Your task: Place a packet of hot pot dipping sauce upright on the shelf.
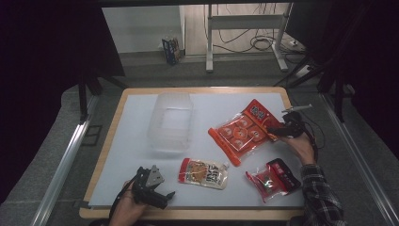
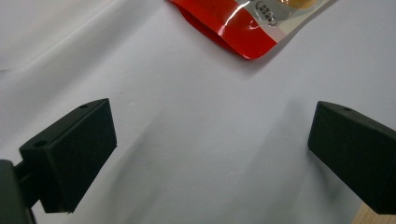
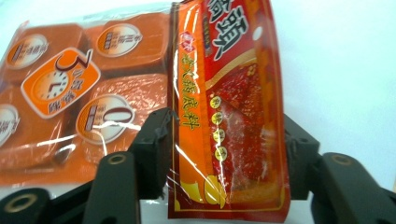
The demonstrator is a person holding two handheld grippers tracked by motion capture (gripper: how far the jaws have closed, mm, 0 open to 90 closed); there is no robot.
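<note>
**Right gripper takes the red pouch**

We had our right gripper (image 1: 282, 128) clamped on the red pouch (image 3: 229, 121), at centre right of the high view, beside the orange pack (image 1: 240, 134). Our left gripper (image 1: 157, 195) sat released at lower left. We judged the pick-up under way; next likely came a lift toward the clear bin (image 1: 170, 121). The right gripper view showed the pouch pinched between the jaws, too small to see from above.
</note>
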